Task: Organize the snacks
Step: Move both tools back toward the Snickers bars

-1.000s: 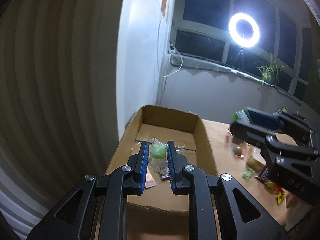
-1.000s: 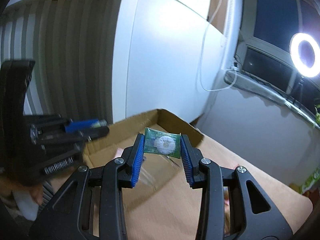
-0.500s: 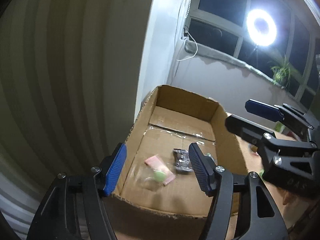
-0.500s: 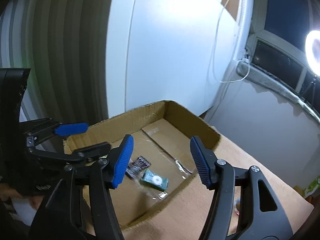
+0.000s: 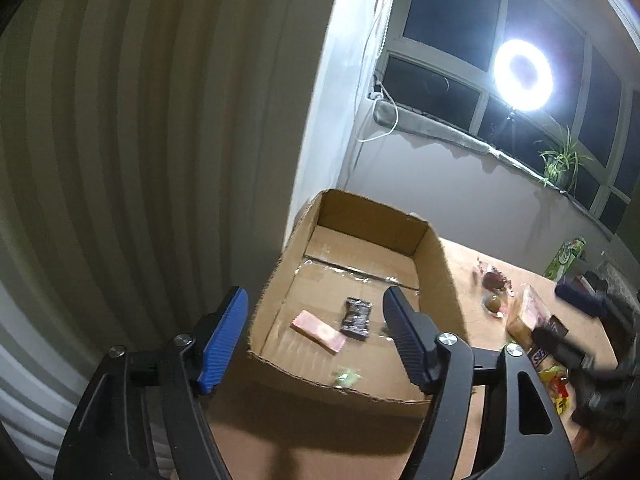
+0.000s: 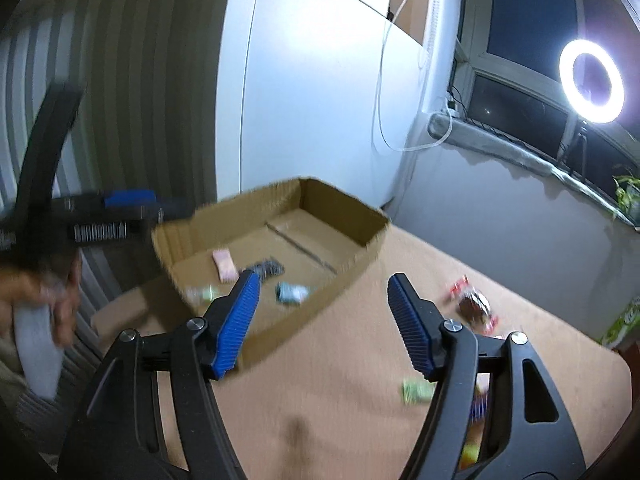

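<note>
We see a cardboard box [image 5: 434, 264] of matt brown corrugated board with glossy clear tape [image 5: 352, 274] along its floor seam. The dark snack wrapper [image 5: 356, 317] looks shiny and crinkled. Our gripper pads [image 5: 224, 340] are ribbed blue rubber on matt black plastic.

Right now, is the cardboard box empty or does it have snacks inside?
Not empty. The cardboard box holds a pink packet, a dark packet, a light green candy and a teal packet on its floor.
</note>
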The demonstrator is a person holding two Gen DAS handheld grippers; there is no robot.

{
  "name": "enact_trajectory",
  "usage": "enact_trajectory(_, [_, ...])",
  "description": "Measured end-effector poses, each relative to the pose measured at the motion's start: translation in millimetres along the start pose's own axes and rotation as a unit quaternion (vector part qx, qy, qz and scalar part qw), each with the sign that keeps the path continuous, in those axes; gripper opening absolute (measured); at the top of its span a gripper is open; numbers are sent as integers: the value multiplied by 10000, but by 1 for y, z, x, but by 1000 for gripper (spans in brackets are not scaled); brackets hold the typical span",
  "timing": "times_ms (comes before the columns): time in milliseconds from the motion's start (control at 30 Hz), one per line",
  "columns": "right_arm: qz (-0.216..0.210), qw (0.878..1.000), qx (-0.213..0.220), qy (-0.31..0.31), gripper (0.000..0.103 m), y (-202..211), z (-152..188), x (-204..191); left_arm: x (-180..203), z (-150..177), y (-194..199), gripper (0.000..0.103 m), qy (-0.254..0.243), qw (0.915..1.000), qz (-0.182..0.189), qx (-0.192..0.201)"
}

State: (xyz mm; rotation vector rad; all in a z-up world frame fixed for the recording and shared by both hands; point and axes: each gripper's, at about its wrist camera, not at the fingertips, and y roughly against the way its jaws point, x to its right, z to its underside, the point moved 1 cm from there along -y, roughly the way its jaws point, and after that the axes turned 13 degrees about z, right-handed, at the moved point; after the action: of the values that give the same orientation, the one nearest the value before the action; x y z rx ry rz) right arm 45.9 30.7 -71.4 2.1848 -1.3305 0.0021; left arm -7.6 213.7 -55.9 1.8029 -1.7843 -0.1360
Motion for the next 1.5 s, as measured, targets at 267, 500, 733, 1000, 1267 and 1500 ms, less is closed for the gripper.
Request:
enact_trajectory(267, [-12,9994,-301,-167,69,30,52,18,51,8,5,71,-439,9988,204,-119])
enact_trajectory(500, [284,9972,-466,-503,69,52,93,59,117,26,-16,71,-980,9925,511,-514])
enact_trajectory(733, [698,9914,-693,-859,70,62,132,107,175,48,-36,71,-1480,9814,838,-892])
enact_trajectory(1000, [1118,9822,-869,-1238,70,67,158,159,223,70,-72,71,-2195,9628,1166,-1056])
enact_trajectory(1267, [1323,9688,-1490,-1472,70,41,171,225,238,80,-111,71,-2401,9514,1402,-1324])
enact_trajectory(1500, [1217,9707,-1652,-1253,70,17,167,237,237,86,-122,71,-2432,9456,1583,-1470])
